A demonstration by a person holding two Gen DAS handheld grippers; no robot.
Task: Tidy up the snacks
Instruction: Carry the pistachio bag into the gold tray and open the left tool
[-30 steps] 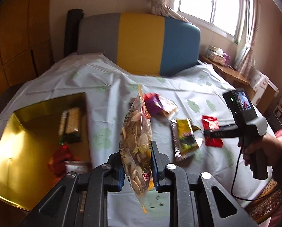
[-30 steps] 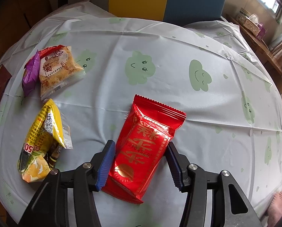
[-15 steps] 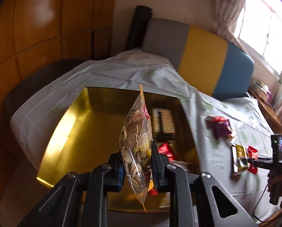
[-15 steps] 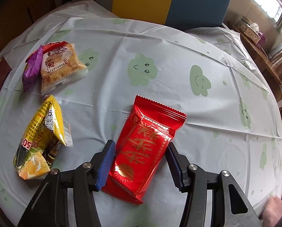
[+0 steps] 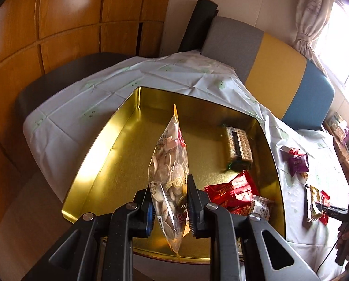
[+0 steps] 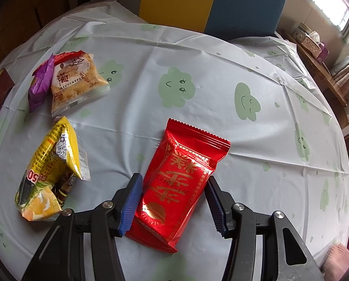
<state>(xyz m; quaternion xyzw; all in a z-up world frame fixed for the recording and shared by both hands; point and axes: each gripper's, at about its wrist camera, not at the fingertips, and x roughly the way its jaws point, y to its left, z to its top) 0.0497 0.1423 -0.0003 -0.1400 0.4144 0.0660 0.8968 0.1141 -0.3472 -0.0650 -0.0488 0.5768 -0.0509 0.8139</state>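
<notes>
Draping table, cloud-print cloth (image 6: 198, 53), gold tin (image 5: 118, 164).

Biscuit bag (image 5: 171, 175) above tin (image 5: 99, 164); packets (image 5: 235, 190) inside, seemingly right.

Warm wooden wall panelling (image 5: 64, 23) fills the left side, glossy and orange-brown, giving way to a pale plaster wall (image 5: 249, 0). Behind the counter's far edge stands a padded backrest (image 5: 275, 70) in grey, yellow and blue bands (the blue end nearest the window), with a dark upright roll (image 5: 198, 23) beside its grey end. Bright daylight pours through the window (image 5: 345, 44), a cream curtain (image 5: 308, 23) tied back beside it. A white tablecloth (image 6: 209, 75) printed with green smiling clouds covers the counter. Off the right edge, a wooden sideboard (image 6: 324, 75) carries boxes.
</notes>
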